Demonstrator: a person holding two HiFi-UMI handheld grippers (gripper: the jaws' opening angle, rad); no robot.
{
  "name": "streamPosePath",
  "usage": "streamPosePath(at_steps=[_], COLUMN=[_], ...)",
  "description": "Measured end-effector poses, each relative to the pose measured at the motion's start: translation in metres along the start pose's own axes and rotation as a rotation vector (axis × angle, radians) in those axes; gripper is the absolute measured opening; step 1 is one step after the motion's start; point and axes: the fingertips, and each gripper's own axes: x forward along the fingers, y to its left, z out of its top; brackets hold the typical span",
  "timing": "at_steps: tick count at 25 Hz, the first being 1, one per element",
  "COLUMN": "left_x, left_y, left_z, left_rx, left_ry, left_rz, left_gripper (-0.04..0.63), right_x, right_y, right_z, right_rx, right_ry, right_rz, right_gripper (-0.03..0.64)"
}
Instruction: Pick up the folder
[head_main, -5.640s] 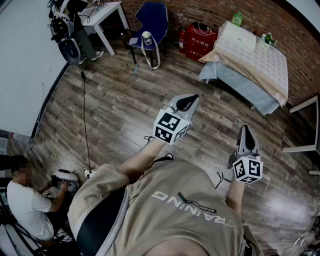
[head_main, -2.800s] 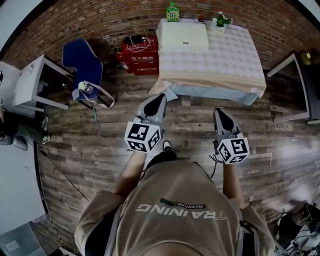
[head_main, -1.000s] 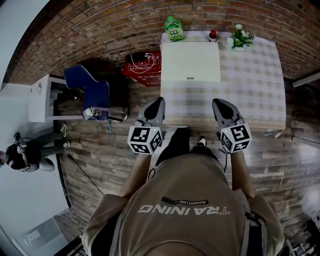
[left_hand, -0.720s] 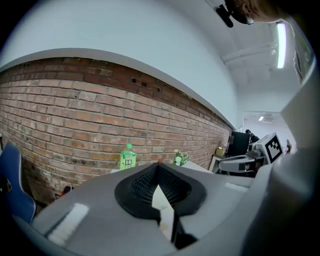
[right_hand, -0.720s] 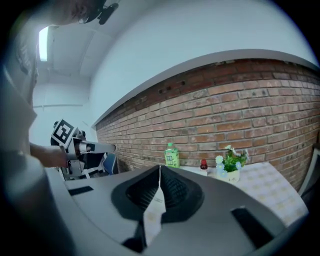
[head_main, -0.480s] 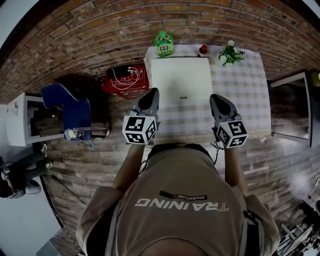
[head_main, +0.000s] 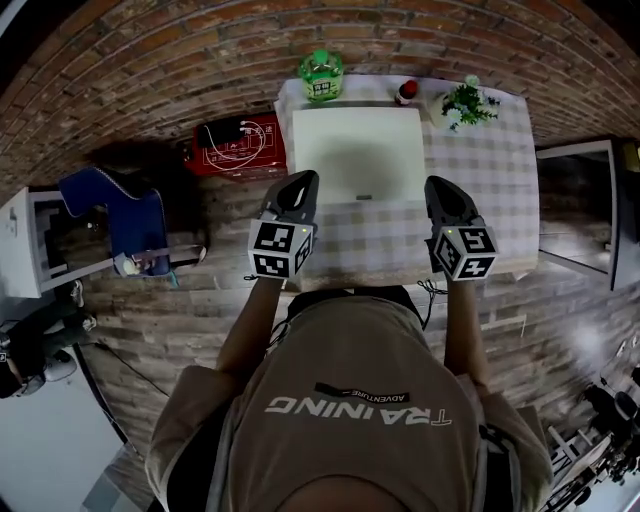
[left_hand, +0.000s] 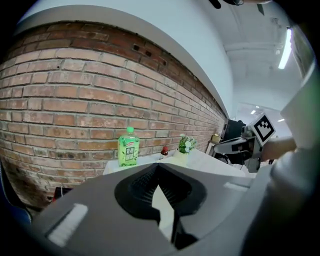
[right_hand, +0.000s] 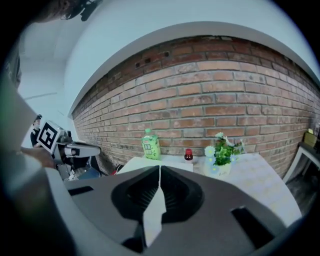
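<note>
The folder (head_main: 355, 155) is a flat cream rectangle lying on the checked tablecloth (head_main: 480, 160) of a table against the brick wall. My left gripper (head_main: 304, 179) hovers at the folder's near left corner, jaws shut and empty. My right gripper (head_main: 437, 185) hangs just off its near right corner, also shut with nothing held. In the left gripper view the shut left gripper (left_hand: 158, 165) points toward the table's far end. The right gripper view shows the shut right gripper (right_hand: 160, 167) and the folder's (right_hand: 175, 164) far edge beyond it.
A green bottle (head_main: 322, 75), a small red-capped bottle (head_main: 405, 92) and a potted plant (head_main: 465, 100) stand along the table's far edge. A red box (head_main: 236, 140) and a blue chair (head_main: 115, 215) sit on the floor at left. A dark table (head_main: 575, 200) stands at right.
The person has walked up to the table. Both grippers moved forward and a little down, from short of the table's near edge to either side of the folder. Both jaws stayed shut.
</note>
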Motion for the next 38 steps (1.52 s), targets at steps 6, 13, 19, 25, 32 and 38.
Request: streamPosePath(at_steps=[6, 13, 19, 25, 32, 38], left_x=[0.034, 0.066, 0.086, 0.108, 0.125, 0.131], left_y=[0.013, 0.046, 0.083, 0.090, 0.094, 0.094], left_z=[-0.021, -0.065, -0.095, -0.108, -0.125, -0.131], left_rx=[-0.065, -0.216, -0.412, -0.577, -0.713, -0.750], left_ry=[0.068, 0.297, 0.361, 0.380, 0.479, 0.522], left_rz=[0.005, 0.067, 0.051, -0.028, -0.138, -0.219], left_gripper=[0.008, 0.247, 0.273, 0.275, 0.287, 0.316], right_x=[0.042, 0.090, 0.122, 0.139, 0.155, 0.160], right_y=[-0.033, -0.064, -0.083, -0.092, -0.086, -0.084], right_z=[-0.038, -0.068, -0.080, -0.107, -0.129, -0.132], right_rx=[0.027, 0.205, 0.256, 0.297, 0.542, 0.598], right_ry=[0.110, 0.270, 0.357, 0.476, 0.553, 0.542], right_rz=[0.064, 0.155, 0.192, 0.245, 0.404, 0.481], right_gripper=[0.012, 0.236, 0.249, 0.250, 0.256, 0.285])
